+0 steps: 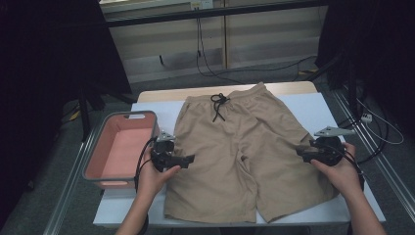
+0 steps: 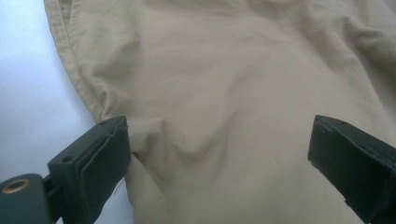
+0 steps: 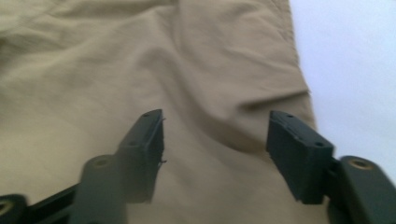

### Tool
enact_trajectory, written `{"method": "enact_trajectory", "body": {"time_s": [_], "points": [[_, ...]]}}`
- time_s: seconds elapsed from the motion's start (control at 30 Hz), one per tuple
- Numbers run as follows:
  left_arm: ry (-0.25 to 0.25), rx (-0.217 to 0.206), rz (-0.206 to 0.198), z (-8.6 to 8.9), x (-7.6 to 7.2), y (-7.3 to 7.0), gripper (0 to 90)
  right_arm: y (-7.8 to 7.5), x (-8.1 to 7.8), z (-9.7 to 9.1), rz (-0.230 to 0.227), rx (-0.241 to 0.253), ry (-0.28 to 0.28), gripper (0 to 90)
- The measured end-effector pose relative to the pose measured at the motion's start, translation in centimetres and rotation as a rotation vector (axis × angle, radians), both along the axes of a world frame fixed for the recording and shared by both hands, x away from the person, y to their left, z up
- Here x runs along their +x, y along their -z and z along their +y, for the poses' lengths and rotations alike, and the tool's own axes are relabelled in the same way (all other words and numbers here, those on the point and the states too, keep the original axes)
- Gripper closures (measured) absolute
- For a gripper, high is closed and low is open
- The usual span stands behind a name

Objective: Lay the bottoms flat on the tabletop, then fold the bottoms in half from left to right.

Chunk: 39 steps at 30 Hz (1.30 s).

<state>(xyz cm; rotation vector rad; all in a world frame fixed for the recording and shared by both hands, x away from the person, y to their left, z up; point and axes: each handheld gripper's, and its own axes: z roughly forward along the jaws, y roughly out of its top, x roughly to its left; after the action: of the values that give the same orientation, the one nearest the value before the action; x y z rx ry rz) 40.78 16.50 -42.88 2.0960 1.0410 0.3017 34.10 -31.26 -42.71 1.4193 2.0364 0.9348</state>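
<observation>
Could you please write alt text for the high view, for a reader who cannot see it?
Beige shorts lie flat on a white table, an open pair of tongs at each side: left, right. A pink bin sits left.

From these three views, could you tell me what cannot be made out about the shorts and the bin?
- Shorts: underside, hidden by the fabric in every view.
- Bin: near inner wall, high view, hidden by its own rim.
- Left gripper: whether its tips touch the cloth, high view, too small.
- Right gripper: left jaw blurred in its view.
</observation>
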Motion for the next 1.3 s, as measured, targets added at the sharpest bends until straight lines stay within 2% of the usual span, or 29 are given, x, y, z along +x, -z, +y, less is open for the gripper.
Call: {"method": "enact_trajectory", "body": {"time_s": [0.17, 0.33, 0.37, 0.73, 1.3], "points": [[-0.001, 0.008, -0.002, -0.1, -0.1, 0.1, 5.5, 0.1, -0.1, 1.8, 0.001, 0.031, -0.048, 23.1], [0.005, 0.017, 0.004, -0.2, -0.1, 0.3, 5.5, 0.2, -0.3, 3.2, 0.009, 0.030, -0.091, 16.7], [-0.002, 0.022, -0.006, -0.2, -0.1, 0.4, 5.5, 0.3, -0.3, 3.5, 0.006, 0.028, -0.098, 16.2], [-0.002, 0.021, 0.001, 0.0, -0.3, 0.5, 5.5, 0.9, -0.3, 4.7, 0.017, 0.025, -0.140, 12.8], [-0.026, 0.012, 0.008, 0.2, -0.7, 1.2, 5.6, 1.0, -0.7, 5.6, -0.007, 0.037, -0.184, 11.2]]}}
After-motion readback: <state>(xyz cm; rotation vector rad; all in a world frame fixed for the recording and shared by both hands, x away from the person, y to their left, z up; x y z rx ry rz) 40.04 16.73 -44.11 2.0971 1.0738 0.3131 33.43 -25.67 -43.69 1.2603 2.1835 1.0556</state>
